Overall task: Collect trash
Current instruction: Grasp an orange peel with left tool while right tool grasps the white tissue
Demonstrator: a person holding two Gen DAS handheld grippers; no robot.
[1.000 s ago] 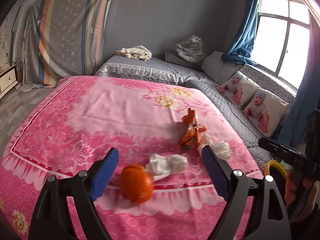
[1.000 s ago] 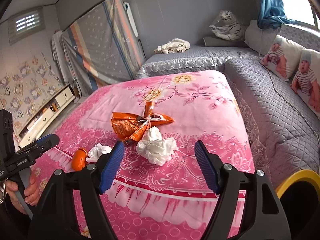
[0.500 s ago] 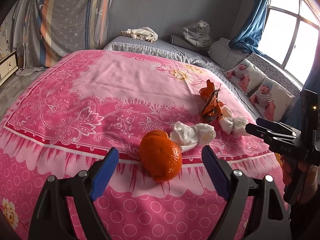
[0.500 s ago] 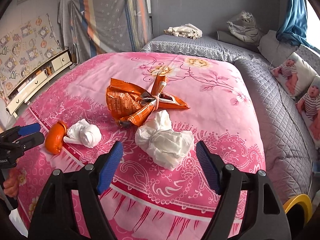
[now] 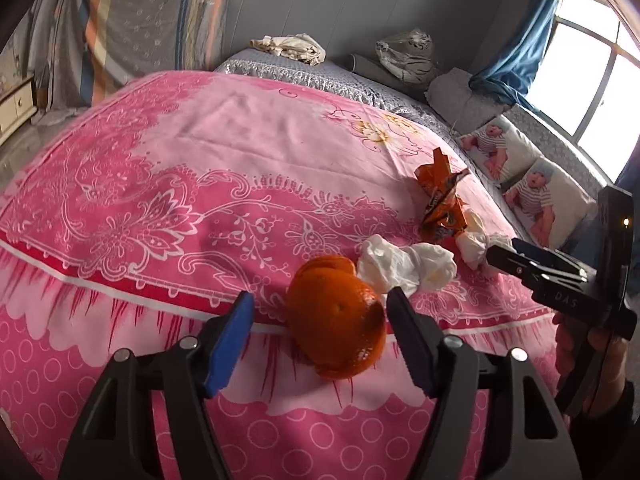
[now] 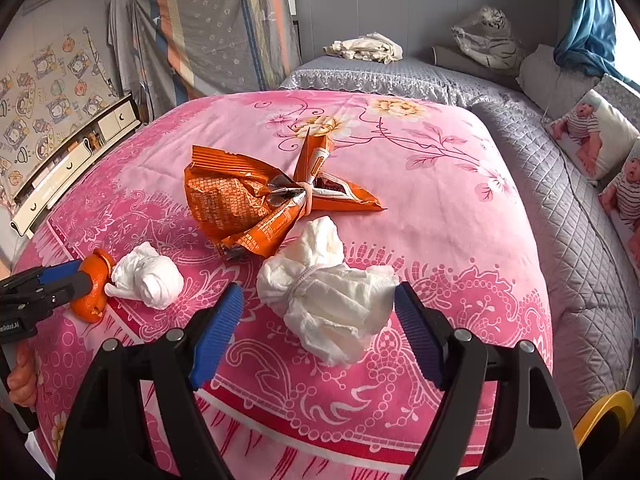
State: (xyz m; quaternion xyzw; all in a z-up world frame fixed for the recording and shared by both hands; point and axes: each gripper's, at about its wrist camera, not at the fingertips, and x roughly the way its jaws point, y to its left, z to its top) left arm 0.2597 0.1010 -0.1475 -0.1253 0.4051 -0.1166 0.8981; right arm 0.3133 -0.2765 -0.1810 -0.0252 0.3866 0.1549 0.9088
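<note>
Trash pickup is starting: you are closing the left claw [image 5: 320,338] around the orange peel [image 5: 336,322] at the bed's [image 5: 200,152] near edge, pads not yet pressing, while your right claw [image 6: 320,328] is hanging open and empty around the tissue wad [image 6: 332,300]. Squeeze next.

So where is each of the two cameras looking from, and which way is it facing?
Left wrist: sits behind the left gripper, angled down at the orange peel between its open, just-closing jaws; the right gripper and a hand show at right.
Right wrist: sits behind the right gripper, angled down at the tissue wad; the left gripper shows at left.
Shared: pink bedspread, peel, both tissues, orange wrapper.
</note>
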